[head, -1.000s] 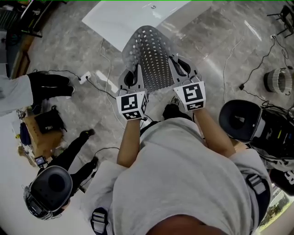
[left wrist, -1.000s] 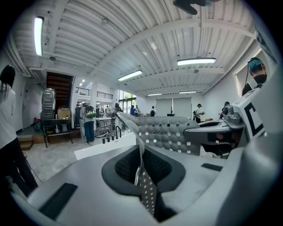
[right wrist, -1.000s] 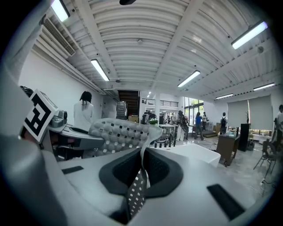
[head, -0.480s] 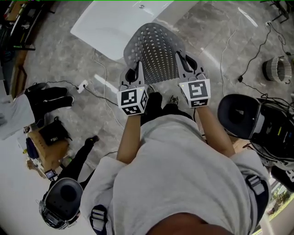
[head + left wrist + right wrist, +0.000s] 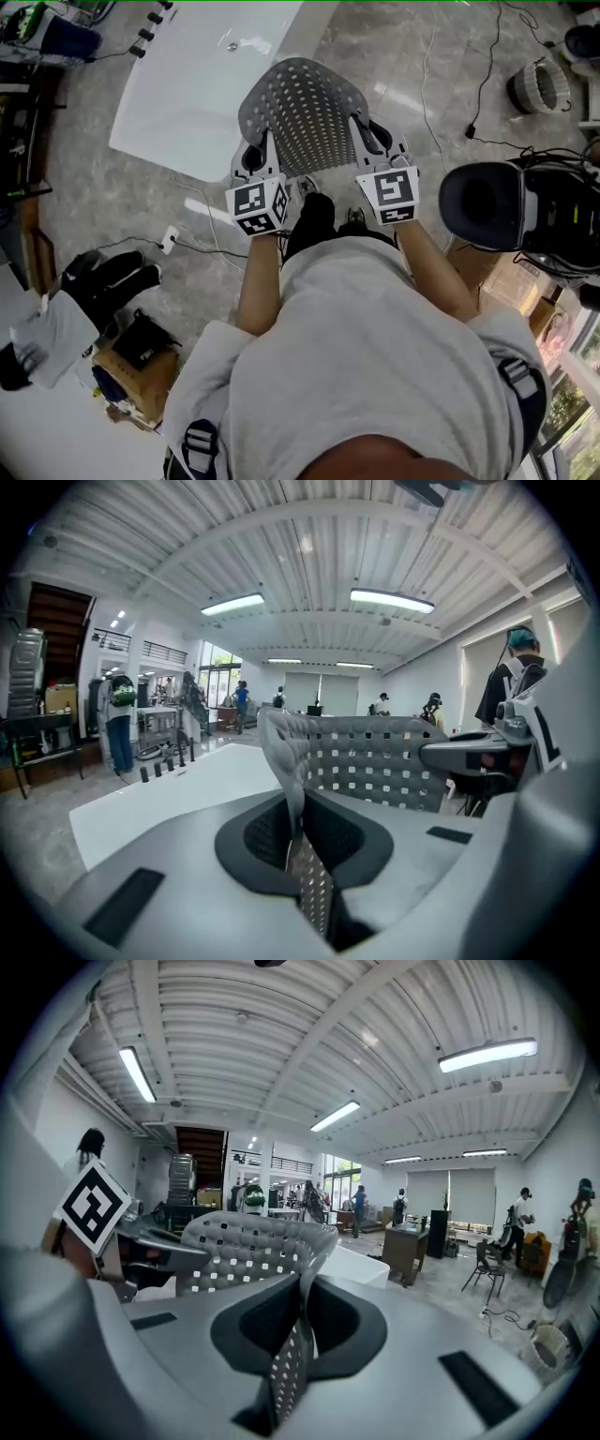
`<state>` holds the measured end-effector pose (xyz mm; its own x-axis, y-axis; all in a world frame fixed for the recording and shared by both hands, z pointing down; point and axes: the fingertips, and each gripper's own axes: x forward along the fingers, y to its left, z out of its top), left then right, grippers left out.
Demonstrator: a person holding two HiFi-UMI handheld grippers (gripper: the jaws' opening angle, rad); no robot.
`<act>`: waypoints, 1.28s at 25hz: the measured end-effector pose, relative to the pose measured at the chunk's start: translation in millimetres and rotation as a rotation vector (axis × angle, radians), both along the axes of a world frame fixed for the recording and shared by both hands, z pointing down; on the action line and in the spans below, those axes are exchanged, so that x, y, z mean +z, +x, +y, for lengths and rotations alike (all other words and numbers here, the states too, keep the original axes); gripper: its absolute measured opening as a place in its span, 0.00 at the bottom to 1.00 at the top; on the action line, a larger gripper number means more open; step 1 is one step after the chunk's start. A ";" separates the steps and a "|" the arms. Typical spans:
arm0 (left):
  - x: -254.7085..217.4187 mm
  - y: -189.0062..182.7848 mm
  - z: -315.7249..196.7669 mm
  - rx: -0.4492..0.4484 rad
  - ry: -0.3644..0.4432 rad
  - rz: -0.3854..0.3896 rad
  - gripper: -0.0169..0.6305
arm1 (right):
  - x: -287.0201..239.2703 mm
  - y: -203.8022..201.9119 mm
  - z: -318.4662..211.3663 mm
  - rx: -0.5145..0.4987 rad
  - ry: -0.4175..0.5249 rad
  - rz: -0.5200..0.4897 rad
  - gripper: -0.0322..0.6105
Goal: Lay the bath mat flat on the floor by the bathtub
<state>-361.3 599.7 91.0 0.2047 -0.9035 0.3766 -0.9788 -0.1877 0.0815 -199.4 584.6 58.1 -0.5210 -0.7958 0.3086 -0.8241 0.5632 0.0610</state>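
**Mat held up in both grippers, next to tub, not on floor**

Grey perforated bath mat (image 5: 305,117) is off the ground in front of the person, bowed upward between the two grippers. Left gripper (image 5: 253,157) has its jaws pinched nearly closed on the mat's left edge, with the thin mat sandwiched between the pads. Right gripper (image 5: 373,139) does the same on the right edge. In the head view the mat's far rounded end sits just beside the corner of the white bathtub (image 5: 197,84).

The floor (image 5: 403,66) is glossy grey marble-look tile with light glare streaks. Thin black cables (image 5: 473,94) run across it, and a white power plug (image 5: 170,240) lies on it at left. A woven basket (image 5: 537,87) stands on the floor at top right. A cardboard box (image 5: 141,370) is at lower left, and a black-gloved hand (image 5: 112,279) of another person shows near it.

The room is a big open hall with a white ribbed ceiling and strip lights (image 5: 392,600). A dark staircase (image 5: 200,1152) and a desk (image 5: 405,1246) are visible, and several people stand far back.
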 end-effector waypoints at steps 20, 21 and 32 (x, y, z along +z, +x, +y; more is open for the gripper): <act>-17.0 27.3 -192.1 0.412 0.062 0.028 0.07 | -21.4 36.9 -125.1 0.404 0.048 0.060 0.09; -12.3 33.4 -197.1 0.431 0.060 0.028 0.07 | -17.3 41.3 -129.9 0.412 0.047 0.066 0.09; 38.2 116.1 -292.7 0.506 -0.024 -0.010 0.07 | 30.4 123.5 -213.3 0.447 -0.021 0.053 0.09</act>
<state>-245.2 307.0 129.2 0.6109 -0.6831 0.4002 -0.7666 -0.6368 0.0832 -75.8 371.3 88.5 -0.1109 -0.9324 0.3439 -0.9827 0.1545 0.1019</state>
